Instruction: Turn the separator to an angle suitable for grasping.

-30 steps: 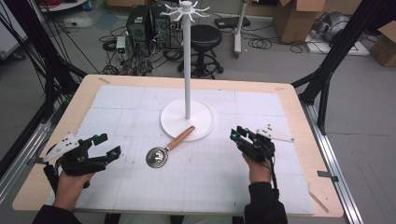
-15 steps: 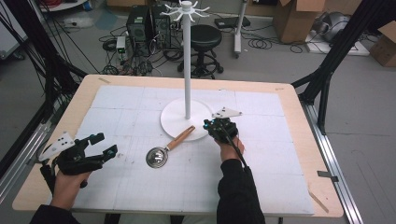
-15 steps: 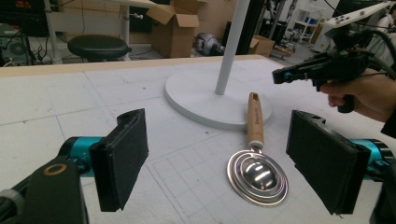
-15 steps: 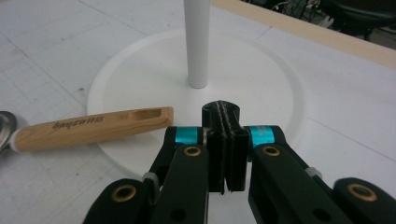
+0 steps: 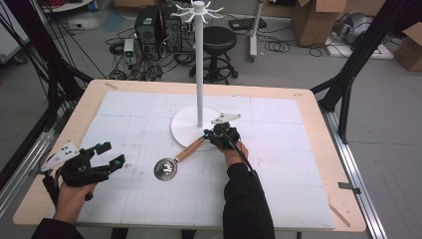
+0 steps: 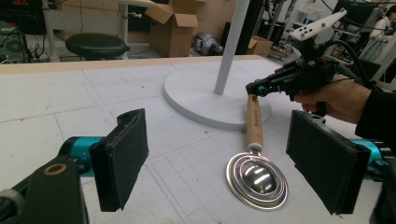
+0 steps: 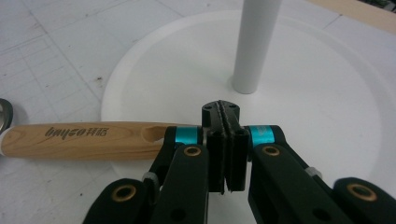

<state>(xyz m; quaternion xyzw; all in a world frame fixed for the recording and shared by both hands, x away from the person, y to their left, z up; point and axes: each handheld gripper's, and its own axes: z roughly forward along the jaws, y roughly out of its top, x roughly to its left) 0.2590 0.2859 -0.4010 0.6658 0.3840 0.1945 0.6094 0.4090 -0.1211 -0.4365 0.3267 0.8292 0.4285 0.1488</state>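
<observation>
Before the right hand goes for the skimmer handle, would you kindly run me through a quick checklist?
1. Right hand-held gripper open enough to take the handle: not ok, its jaws are shut with nothing between them.
2. Wooden handle within reach: ok, it lies just beside the shut jaws.
3. Handle end lying free: not ok, it rests on the rim of the white stand base.
4. Metal skimmer head flat on the table mat: ok.
5. Left hand-held gripper out of the way: ok, open and apart from the skimmer.
6. Hooks at the stand top free: ok.
</observation>
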